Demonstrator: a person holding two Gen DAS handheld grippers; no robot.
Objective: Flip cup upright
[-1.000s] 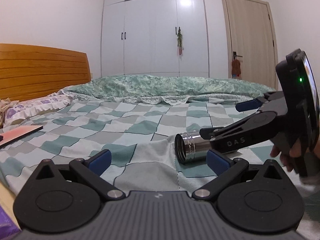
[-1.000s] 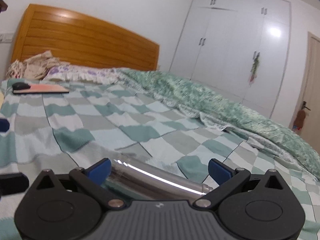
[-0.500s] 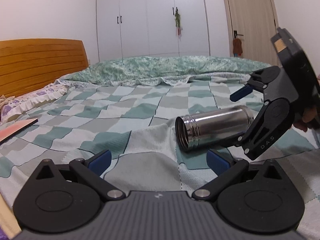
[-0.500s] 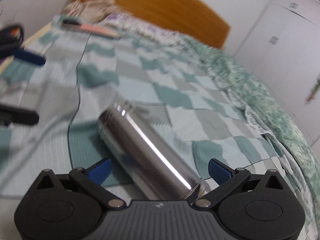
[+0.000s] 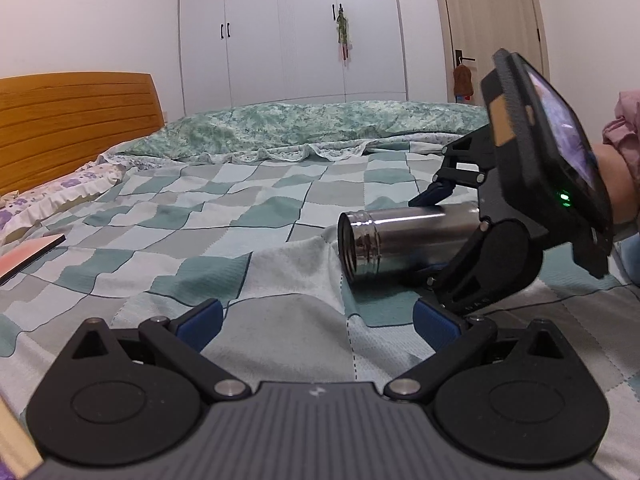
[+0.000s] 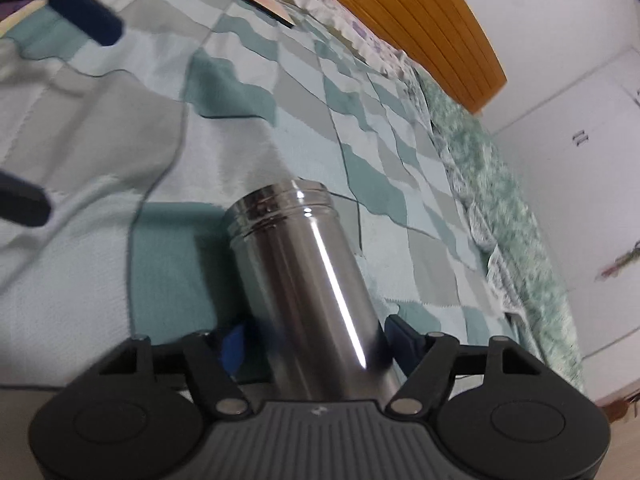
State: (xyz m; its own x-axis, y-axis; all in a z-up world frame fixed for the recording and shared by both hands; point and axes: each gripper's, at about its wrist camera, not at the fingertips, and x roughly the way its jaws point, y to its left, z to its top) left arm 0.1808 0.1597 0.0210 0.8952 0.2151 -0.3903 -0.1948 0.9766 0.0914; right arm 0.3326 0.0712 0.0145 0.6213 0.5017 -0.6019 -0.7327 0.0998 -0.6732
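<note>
Bed [image 5: 280,216] with the green-and-grey checked quilt carries everything; wooden headboard [image 5: 76,120] along its left edge in my left view, white wardrobe [image 5: 296,28] and a door [image 5: 488,24] behind its far edge. Crumpled floral duvet [image 5: 304,132] lies across the far side of the bed. A flat pink book or pad [image 5: 28,254] sits near the left edge, by the pillow. Steel cup [image 5: 404,242] is on its side on the quilt, right of the bed's middle, open threaded mouth facing my left tool, base toward my right one. My right gripper [image 6: 314,344] has its blue pads pressed against both sides of the cup's lower body, pinching it; the right view is motion-blurred but the contact reads clear there [image 6: 296,280]. From the left view that tool [image 5: 472,240] stands tilted over the cup's base end, one finger above, one below; green LED lit on its housing, and raised lettering on the lower finger arm, too small and upside down to read for sure. My left gripper [image 5: 316,320] is spread wide, low over the quilt near the bed's near edge, holding nothing, just short of the cup.
</note>
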